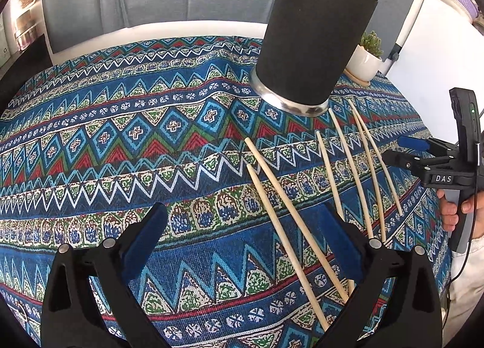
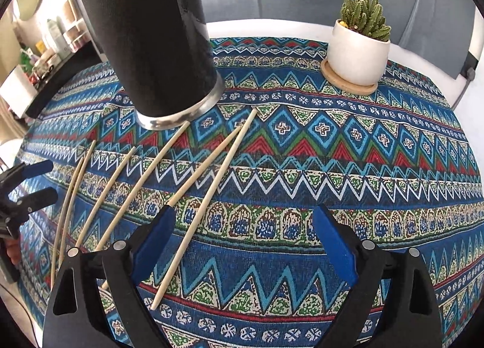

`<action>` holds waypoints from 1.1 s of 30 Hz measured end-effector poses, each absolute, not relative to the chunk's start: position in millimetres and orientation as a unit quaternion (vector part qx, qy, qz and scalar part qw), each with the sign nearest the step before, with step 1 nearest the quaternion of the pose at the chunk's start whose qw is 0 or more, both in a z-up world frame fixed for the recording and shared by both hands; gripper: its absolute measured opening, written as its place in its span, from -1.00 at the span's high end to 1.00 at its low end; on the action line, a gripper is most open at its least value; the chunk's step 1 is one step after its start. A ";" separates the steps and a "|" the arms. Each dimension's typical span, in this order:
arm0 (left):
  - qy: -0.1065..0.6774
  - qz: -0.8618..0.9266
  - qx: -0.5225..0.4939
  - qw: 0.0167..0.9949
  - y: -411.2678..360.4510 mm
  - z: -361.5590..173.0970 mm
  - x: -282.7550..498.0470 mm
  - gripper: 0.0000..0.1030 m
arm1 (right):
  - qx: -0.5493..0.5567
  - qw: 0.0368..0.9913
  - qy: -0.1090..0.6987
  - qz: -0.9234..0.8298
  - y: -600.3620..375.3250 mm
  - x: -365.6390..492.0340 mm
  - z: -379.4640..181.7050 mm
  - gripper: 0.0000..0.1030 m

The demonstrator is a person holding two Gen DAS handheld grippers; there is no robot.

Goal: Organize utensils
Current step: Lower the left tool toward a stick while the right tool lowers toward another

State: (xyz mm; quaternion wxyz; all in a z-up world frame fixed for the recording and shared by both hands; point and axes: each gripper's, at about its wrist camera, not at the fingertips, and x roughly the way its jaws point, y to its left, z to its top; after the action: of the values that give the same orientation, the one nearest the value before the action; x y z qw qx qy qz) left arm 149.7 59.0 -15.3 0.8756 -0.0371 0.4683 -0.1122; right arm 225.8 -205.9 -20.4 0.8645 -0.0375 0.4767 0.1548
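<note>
Several pale wooden chopsticks (image 1: 290, 215) lie loose on the patterned tablecloth, fanned out in front of a tall black utensil holder (image 1: 314, 39) with a metal base. A few stick ends show above the holder's rim. My left gripper (image 1: 242, 245) is open and empty, hovering just left of the chopsticks. In the right wrist view the chopsticks (image 2: 208, 196) and holder (image 2: 151, 45) sit to the left. My right gripper (image 2: 245, 242) is open and empty, with one chopstick running between its fingers below. The right gripper also shows in the left wrist view (image 1: 402, 151), and the left gripper in the right wrist view (image 2: 39, 180).
A cactus in a white pot (image 2: 358, 54) on a wooden saucer stands at the back right of the table. The blue patterned cloth (image 2: 332, 172) covers the round table. A grey sofa is behind. Shelves with bottles are at the far left.
</note>
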 end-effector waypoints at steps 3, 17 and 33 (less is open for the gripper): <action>0.466 -0.111 -0.022 0.878 57.4 -17.8 148.6 -0.88 | -0.035 0.865 0.478 0.151 -206.9 227.6 -24.5 -0.71; 0.454 -0.083 0.047 0.886 42.7 -30.1 141.9 -0.90 | -0.063 0.883 0.444 0.138 -202.6 222.8 -31.7 -0.85; 0.455 -0.082 0.048 0.886 42.1 -30.8 141.8 -0.91 | -0.063 0.882 0.445 0.139 -204.3 221.6 -31.2 -0.87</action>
State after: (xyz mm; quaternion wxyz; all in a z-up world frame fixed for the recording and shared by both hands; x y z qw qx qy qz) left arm 141.8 42.1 -30.8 0.8856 0.0477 0.4547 -0.0819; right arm 221.6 -204.3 -31.2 0.8823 -0.0627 0.4451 0.1392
